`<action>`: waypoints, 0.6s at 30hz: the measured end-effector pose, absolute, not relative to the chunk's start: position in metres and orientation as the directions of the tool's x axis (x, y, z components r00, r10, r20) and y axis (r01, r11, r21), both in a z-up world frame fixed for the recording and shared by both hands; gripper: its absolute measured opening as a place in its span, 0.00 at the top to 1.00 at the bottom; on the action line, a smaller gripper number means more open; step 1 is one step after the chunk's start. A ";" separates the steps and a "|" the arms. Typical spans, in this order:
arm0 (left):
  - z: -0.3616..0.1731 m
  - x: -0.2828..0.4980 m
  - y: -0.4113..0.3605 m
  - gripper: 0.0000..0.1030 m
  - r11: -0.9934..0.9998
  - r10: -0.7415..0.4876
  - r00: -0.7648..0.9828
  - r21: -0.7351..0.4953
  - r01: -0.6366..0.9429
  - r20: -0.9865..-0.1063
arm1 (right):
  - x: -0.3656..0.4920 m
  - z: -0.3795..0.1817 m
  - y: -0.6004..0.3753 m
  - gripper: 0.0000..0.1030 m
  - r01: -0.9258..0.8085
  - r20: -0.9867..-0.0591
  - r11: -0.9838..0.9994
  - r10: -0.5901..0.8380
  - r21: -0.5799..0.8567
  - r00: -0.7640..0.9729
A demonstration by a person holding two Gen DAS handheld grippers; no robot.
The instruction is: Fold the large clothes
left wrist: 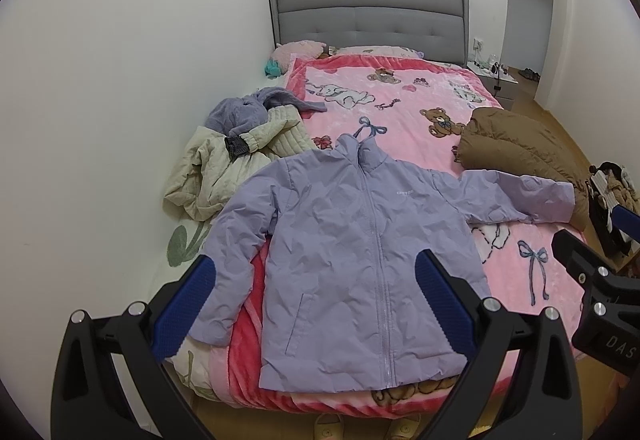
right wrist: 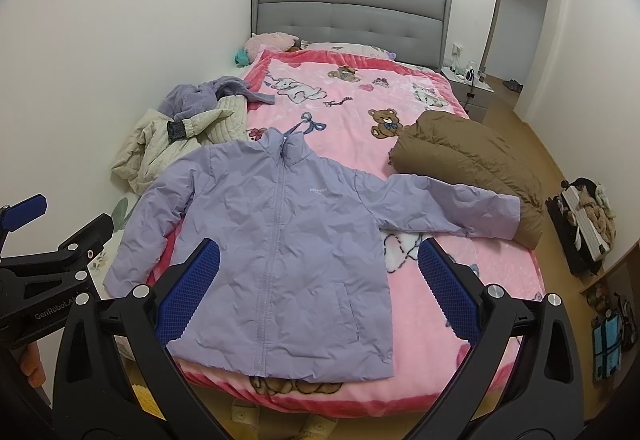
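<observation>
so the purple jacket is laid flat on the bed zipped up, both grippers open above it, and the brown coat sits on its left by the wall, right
Not quite: the brown coat lies on the right side of the bed, by the jacket's outstretched sleeve, as the right wrist view shows. The rest holds: the purple jacket is flat and zipped, with the left gripper and right gripper open.

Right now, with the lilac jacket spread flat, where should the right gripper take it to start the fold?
Probably the outstretched sleeve's cuff, approached from the bed's right side. That sleeve lies straight out from the lilac jacket, its cuff against the brown coat, giving the open right gripper a free edge.
</observation>
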State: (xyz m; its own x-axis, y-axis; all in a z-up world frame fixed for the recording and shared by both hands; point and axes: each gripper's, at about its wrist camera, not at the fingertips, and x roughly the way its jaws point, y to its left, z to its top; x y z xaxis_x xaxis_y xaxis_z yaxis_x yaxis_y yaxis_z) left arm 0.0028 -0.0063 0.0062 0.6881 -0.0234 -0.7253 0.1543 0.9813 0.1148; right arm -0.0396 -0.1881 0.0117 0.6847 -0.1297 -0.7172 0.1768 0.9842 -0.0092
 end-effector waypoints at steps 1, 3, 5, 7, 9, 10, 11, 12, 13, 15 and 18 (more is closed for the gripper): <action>0.005 0.003 -0.005 0.05 0.982 -0.023 0.688 0.114 0.153 -0.725 | -0.040 0.012 -0.188 0.08 0.176 -0.717 0.984 -0.129 -0.009 0.685; 0.005 0.003 -0.005 0.05 0.981 -0.024 0.688 0.114 0.154 -0.725 | -0.040 0.012 -0.188 0.08 0.176 -0.717 0.984 -0.128 -0.009 0.685; 0.006 0.003 -0.007 0.05 0.981 -0.025 0.686 0.113 0.156 -0.727 | -0.040 0.012 -0.188 0.08 0.175 -0.718 0.985 -0.127 -0.008 0.685; -0.001 -0.001 -0.016 0.05 0.981 -0.027 0.683 0.111 0.158 -0.730 | -0.039 0.012 -0.188 0.08 0.177 -0.718 0.984 -0.129 -0.009 0.684; -0.007 -0.003 -0.022 0.05 0.982 -0.027 0.681 0.110 0.156 -0.731 | -0.040 0.012 -0.188 0.08 0.176 -0.719 0.984 -0.129 -0.009 0.683; -0.007 -0.002 -0.020 0.05 0.981 -0.027 0.682 0.111 0.158 -0.731 | -0.040 0.012 -0.188 0.08 0.176 -0.719 0.984 -0.130 -0.010 0.683; -0.007 -0.002 -0.021 0.05 0.982 -0.026 0.683 0.111 0.156 -0.730 | -0.040 0.011 -0.188 0.08 0.176 -0.718 0.984 -0.129 -0.010 0.683; -0.008 -0.003 -0.022 0.05 0.982 -0.025 0.683 0.111 0.155 -0.730 | -0.039 0.011 -0.189 0.08 0.174 -0.718 0.985 -0.128 -0.010 0.684; -0.007 -0.001 -0.019 0.05 0.982 -0.028 0.683 0.109 0.157 -0.730 | -0.039 0.011 -0.189 0.08 0.175 -0.719 0.984 -0.130 -0.011 0.683; -0.009 -0.002 -0.023 0.05 0.982 -0.027 0.681 0.109 0.156 -0.732 | -0.039 0.010 -0.190 0.08 0.174 -0.719 0.985 -0.130 -0.012 0.683; -0.007 -0.001 -0.018 0.05 0.982 -0.027 0.680 0.109 0.156 -0.733 | -0.039 0.009 -0.191 0.08 0.175 -0.719 0.985 -0.130 -0.013 0.683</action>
State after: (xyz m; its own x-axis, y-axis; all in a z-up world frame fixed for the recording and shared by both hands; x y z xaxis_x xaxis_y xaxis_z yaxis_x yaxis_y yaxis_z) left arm -0.0005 -0.0184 -0.0068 0.6799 -0.0268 -0.7329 0.1562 0.9817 0.1091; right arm -0.0391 -0.1907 0.0087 0.6828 -0.1303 -0.7189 0.1747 0.9845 -0.0126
